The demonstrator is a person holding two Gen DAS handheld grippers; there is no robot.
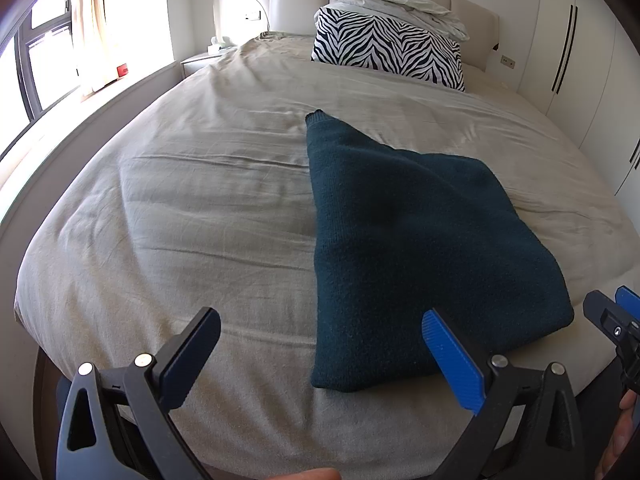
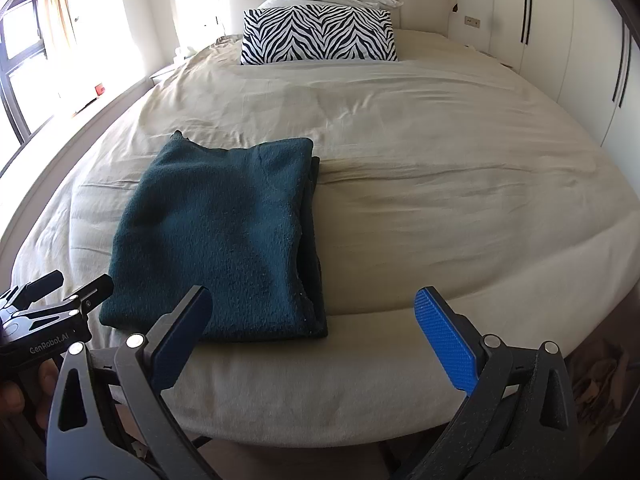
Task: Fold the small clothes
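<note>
Sweater point(image 2: 224, 236): a dark teal knit garment, already folded into a rough rectangle with stacked layers showing along its right edge. It lies flat on the bed point(image 2: 440, 200), near the foot edge and well apart from the zebra-print pillow point(image 2: 318, 34) at the headboard. One narrow corner of the knit projects toward the pillow. The long axis of the sweater runs from the foot of the bed toward the headboard.

Left gripper point(image 1: 322, 354): jaws spread wide, holding nothing. It hovers at the foot edge, with the near left corner of the sweater directly ahead between the fingers.

Right gripper point(image 2: 314, 338): jaws spread wide, holding nothing. It hovers at the foot edge, with the near right corner of the sweater just ahead and to its left.

Both grippers stand close to the near short edge; the left one appears the more centred on it. Judgement: any remaining fold lifts this near edge and carries it away along the long axis.
</note>
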